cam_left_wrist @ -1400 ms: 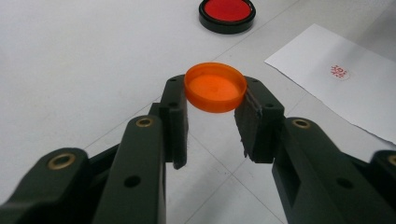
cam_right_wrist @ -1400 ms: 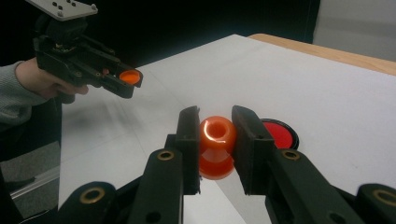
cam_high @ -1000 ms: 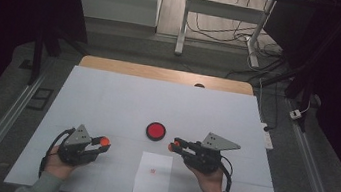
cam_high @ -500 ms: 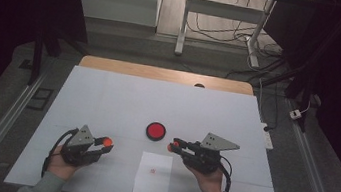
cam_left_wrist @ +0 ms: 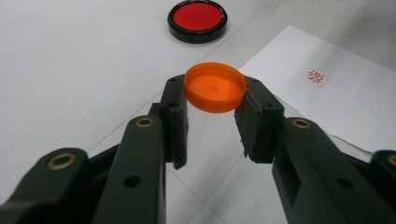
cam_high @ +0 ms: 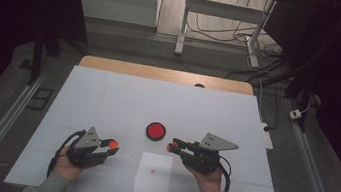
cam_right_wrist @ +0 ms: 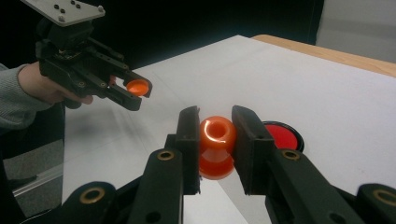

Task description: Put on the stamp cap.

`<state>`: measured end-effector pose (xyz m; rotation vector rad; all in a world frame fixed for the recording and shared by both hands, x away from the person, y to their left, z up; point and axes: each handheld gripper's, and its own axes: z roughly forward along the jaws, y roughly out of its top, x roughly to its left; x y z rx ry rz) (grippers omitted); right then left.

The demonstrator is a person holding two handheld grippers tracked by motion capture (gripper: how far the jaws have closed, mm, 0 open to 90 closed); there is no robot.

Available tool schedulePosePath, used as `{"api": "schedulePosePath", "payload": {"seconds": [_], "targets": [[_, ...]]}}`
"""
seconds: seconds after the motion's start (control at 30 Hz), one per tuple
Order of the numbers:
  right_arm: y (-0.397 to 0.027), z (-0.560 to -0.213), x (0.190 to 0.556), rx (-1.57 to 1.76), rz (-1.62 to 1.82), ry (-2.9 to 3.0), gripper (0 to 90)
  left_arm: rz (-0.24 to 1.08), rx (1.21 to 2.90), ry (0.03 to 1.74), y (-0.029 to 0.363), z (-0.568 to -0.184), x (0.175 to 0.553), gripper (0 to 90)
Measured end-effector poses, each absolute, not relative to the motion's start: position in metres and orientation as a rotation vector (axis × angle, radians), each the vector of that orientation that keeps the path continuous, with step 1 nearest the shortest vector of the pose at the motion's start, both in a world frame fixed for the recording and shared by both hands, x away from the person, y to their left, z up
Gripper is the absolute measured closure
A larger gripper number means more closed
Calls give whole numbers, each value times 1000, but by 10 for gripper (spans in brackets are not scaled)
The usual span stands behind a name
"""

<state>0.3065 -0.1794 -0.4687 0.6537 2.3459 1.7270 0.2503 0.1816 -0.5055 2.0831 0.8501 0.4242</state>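
Observation:
My left gripper [cam_left_wrist: 212,100] is shut on a shallow orange cap [cam_left_wrist: 215,87], pinched by its rim with the hollow side facing the camera. In the high view that gripper [cam_high: 112,144] hovers over the table's front left. My right gripper [cam_right_wrist: 217,126] is shut on a glossy orange spool-shaped piece [cam_right_wrist: 217,147], gripped at its upper bulge. In the high view it [cam_high: 170,147] sits at the front right, pointing left toward the other gripper. The right gripper view shows the left gripper [cam_right_wrist: 133,91] and its cap [cam_right_wrist: 137,86] farther off, at the left.
A red disc in a black rim [cam_high: 156,131] lies on the white table [cam_high: 107,97] between and just beyond the grippers. A white paper sheet [cam_high: 153,177] with a small red stamp [cam_left_wrist: 316,76] lies at the front edge. A wooden strip [cam_high: 161,73] borders the far side.
The left gripper has crept slightly to the right with the cap in it. The right gripper has stayed where it was.

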Motion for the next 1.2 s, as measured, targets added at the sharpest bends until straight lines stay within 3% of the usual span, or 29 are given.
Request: {"api": "schedulePosePath", "payload": {"seconds": [1.2], "targets": [[-180, -469, 307, 668, 1727, 2330, 722, 392, 2134, 730, 143, -497, 263, 650]]}}
